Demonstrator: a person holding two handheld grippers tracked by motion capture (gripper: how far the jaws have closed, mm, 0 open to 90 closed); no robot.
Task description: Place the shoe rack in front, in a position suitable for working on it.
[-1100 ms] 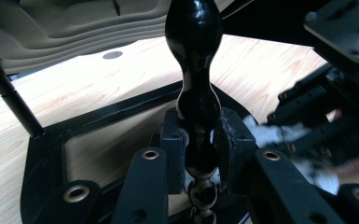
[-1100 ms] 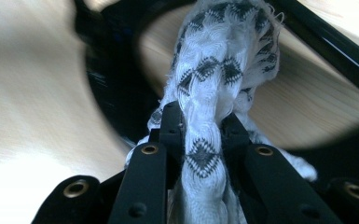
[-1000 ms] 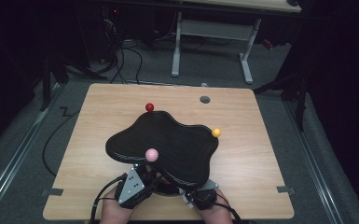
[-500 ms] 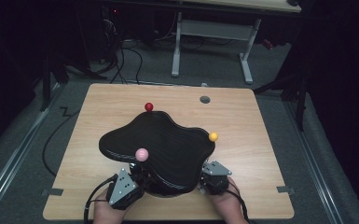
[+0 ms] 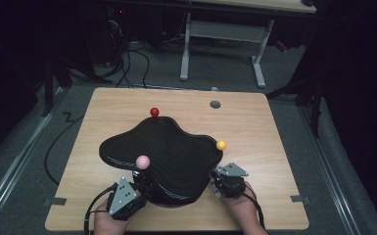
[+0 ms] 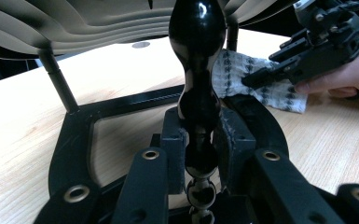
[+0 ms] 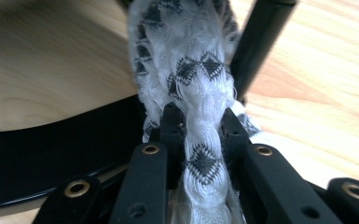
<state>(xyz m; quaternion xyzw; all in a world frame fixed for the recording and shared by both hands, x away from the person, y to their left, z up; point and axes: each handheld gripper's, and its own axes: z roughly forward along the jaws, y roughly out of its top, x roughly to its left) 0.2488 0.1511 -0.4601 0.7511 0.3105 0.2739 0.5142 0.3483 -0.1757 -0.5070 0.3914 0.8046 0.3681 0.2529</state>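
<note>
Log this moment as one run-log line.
left tongs: shut on black beaded post | right tongs: shut on patterned cloth | cloth against black stand frame | table

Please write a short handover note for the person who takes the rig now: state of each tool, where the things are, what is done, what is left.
Left tool: shut on the glossy black post of the black wavy stand, at its near-left edge.
Right tool: shut on the white patterned cloth, low beside the stand's near-right edge, close to its black base frame.
Stand sits mid-table; red ball, yellow ball and pink ball are at its rim.
Done: both grips look secure.
Left: probably wiping the frame and legs with the cloth while the left tool steadies the stand.
</note>
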